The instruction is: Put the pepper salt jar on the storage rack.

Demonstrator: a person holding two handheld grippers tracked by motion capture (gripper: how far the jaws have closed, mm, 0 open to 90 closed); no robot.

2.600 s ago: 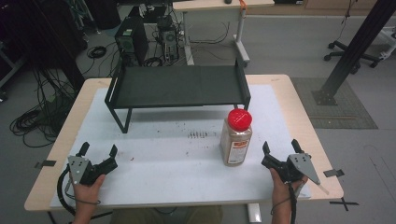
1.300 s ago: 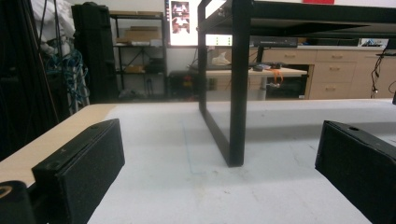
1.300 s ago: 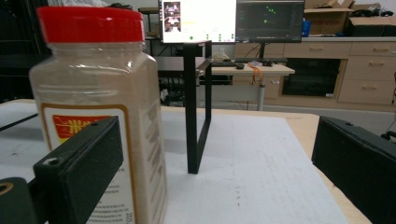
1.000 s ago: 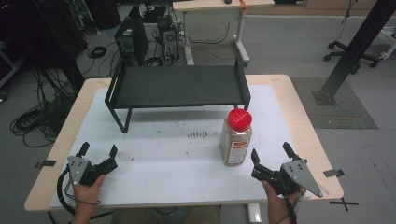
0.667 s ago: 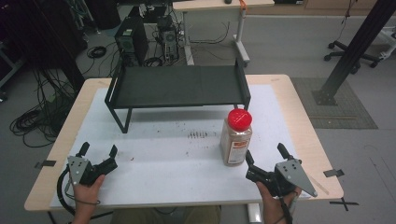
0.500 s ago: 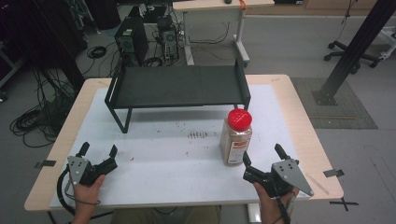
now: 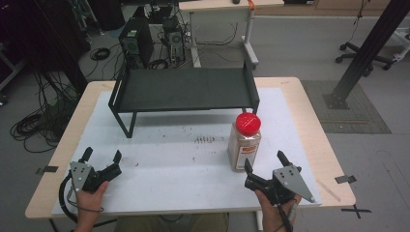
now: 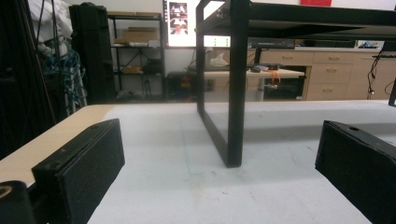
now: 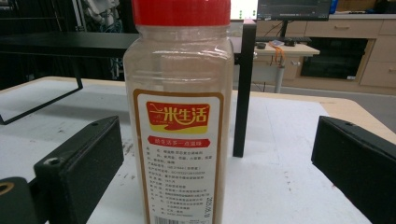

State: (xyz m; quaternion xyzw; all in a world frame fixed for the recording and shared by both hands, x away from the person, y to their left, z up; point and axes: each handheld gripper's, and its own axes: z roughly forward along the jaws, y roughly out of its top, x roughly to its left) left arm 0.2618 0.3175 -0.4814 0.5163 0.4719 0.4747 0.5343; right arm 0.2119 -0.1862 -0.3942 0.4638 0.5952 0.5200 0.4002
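A clear plastic jar (image 7: pixel 244 143) with a red lid and a printed label stands upright on the white mat, right of the middle. In the right gripper view the jar (image 9: pixel 180 107) looms close, just ahead of and between the spread jaws. My right gripper (image 7: pixel 265 163) is open at the front right, a short way in front of the jar and not touching it. My left gripper (image 7: pixel 101 155) is open at the front left, with nothing between its jaws. A black metal shelf rack (image 7: pixel 186 89) stands at the back of the table; its leg (image 8: pixel 235 93) rises ahead of the left gripper (image 8: pixel 219 177).
The white mat (image 7: pixel 183 154) covers most of the wooden table (image 7: pixel 314 130). Beyond the table are a computer tower (image 7: pixel 133 46), cables on the floor and a second desk. A dark pillar base (image 7: pixel 338 99) stands on the floor at the right.
My right gripper has moved left and forward toward the jar, still open. The left gripper and the jar have not moved.
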